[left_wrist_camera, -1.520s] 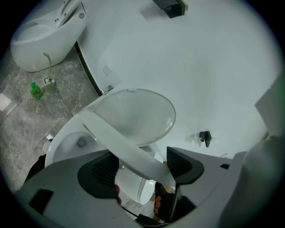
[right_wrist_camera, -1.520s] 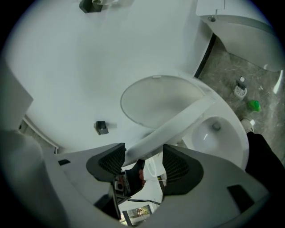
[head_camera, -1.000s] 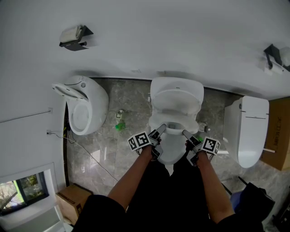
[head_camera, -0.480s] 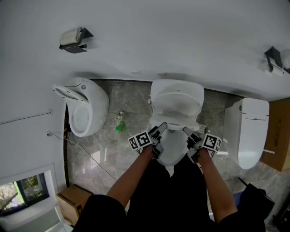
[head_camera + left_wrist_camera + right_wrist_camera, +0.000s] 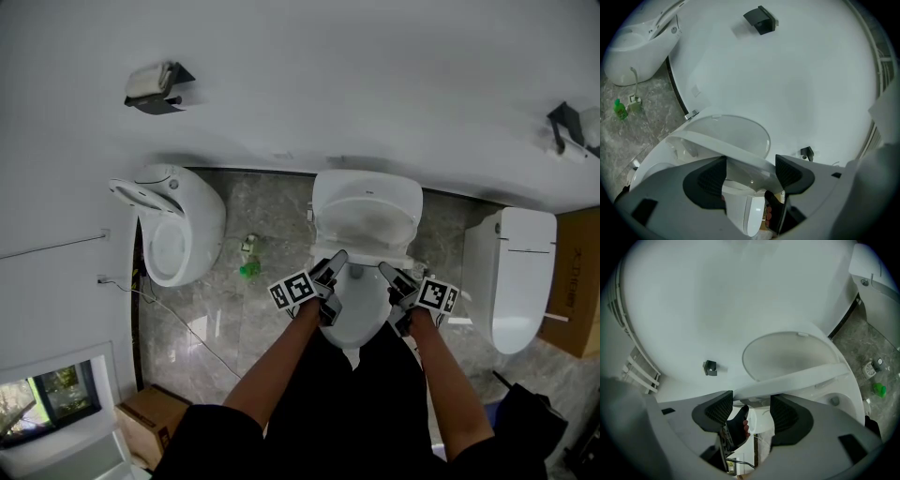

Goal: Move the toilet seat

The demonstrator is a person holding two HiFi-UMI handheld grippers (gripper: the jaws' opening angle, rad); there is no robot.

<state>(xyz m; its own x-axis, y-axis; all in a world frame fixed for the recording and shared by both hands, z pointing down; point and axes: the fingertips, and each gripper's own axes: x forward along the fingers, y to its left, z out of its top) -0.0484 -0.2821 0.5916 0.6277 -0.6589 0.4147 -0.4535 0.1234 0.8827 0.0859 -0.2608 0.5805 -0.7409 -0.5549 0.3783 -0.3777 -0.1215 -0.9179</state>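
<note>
At the front edge of the toilet (image 5: 361, 319), the part-raised toilet seat (image 5: 712, 144) crosses between the wide-open, unclamped jaws of left gripper (image 5: 336, 264) and right gripper (image 5: 386, 272).

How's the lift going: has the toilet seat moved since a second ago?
Yes: the toilet seat has tilted up, its front edge closer to the raised lid.

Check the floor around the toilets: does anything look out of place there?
Yes. A green bottle sits on the floor beside the left toilet, and a thin cable trails loose across the tiles. Both look left behind rather than put away.
</note>
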